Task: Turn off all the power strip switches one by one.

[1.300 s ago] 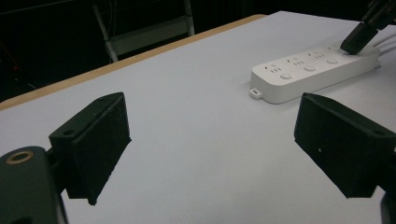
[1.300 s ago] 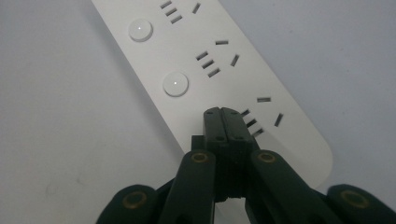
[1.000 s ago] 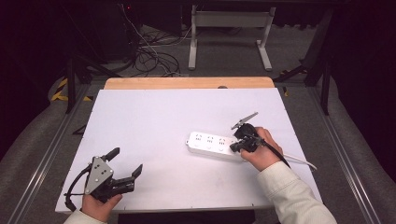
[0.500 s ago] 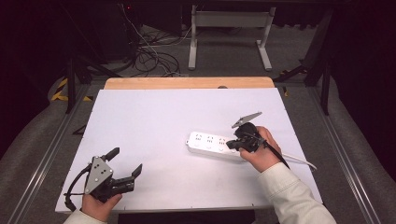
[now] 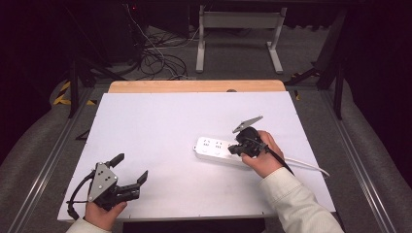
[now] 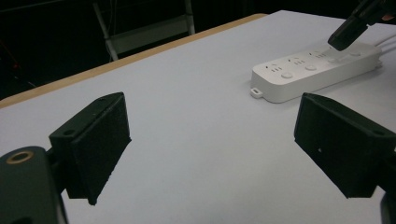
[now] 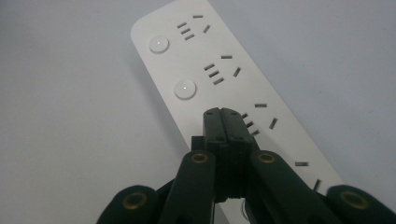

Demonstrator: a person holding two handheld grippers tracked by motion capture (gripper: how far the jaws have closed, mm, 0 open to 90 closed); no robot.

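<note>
A white power strip (image 5: 218,151) with round buttons and several sockets lies right of the table's middle, its white cable (image 5: 311,166) running off to the right. My right gripper (image 5: 234,148) is shut with nothing between its jaws, and its closed tip rests on or just over the power strip (image 7: 224,74) near a round button (image 7: 185,88). At the front left my left gripper (image 5: 130,173) stands open and empty above the white table top (image 5: 160,126). From the left gripper view, the power strip (image 6: 313,70) lies ahead of my left gripper (image 6: 212,140), with the right gripper (image 6: 340,39) tip on it.
A wooden strip (image 5: 194,86) edges the table's far side. Beyond it on the floor are tangled cables (image 5: 155,53) and a metal stand (image 5: 238,34). Metal rails (image 5: 48,160) run along both sides of the table.
The right gripper has shifted slightly left along the power strip and lower onto it. The left gripper has not moved.
</note>
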